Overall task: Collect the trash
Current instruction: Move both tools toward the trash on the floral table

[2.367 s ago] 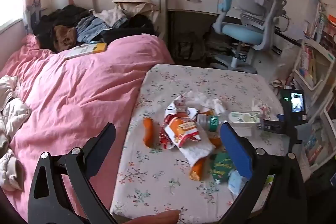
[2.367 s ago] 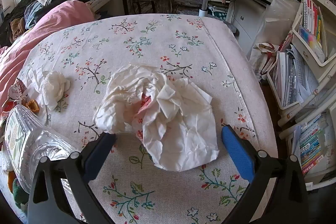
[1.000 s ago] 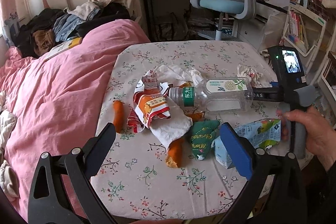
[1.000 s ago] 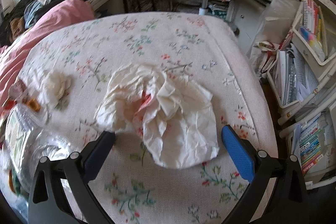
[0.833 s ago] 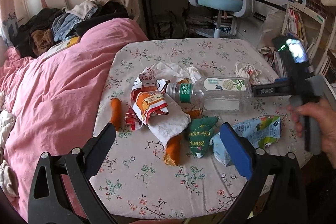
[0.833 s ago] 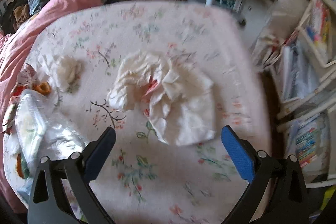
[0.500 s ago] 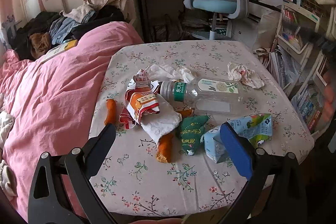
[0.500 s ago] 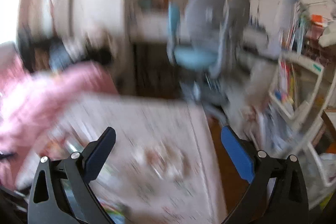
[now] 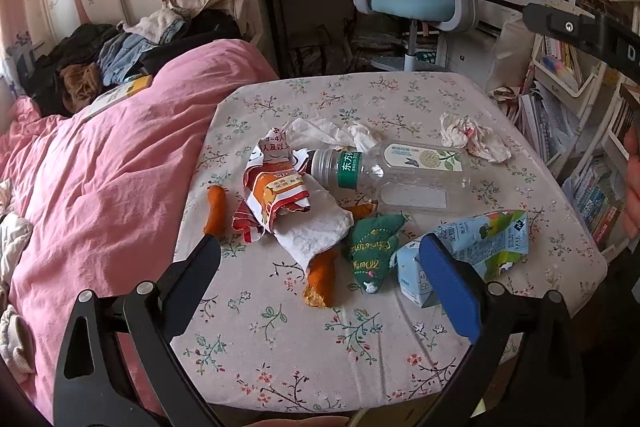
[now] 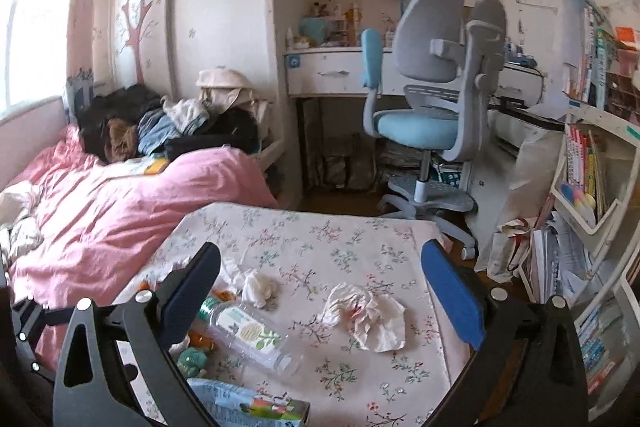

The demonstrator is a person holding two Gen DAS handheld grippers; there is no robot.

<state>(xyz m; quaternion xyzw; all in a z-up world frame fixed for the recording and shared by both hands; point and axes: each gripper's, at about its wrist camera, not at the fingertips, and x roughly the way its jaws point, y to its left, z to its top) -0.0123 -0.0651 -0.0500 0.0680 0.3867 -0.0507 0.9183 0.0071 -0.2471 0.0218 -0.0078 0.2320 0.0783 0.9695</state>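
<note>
Left wrist view: both claws released and empty above a litter-strewn counter (image 9: 360,359).

Left claw (image 9: 320,267) hovers with jaws spread over the near edge; right claw (image 10: 320,287) is held high, jaws wide, gripping nothing. Trash sits mid-counter: clear plastic bottle (image 9: 392,175) lying on its side, touching a torn snack wrapper (image 9: 276,195); crumpled tissue (image 9: 472,139) apart at the far right; flattened blue carton (image 9: 480,247) near the front edge; orange peel (image 9: 320,277) and green fabric piece (image 9: 370,247) between. Judgement: all light. Tissue is soft, so pinch the bunched centre. Bottle is slick and crushable; take it at the stiffer neck.
</note>
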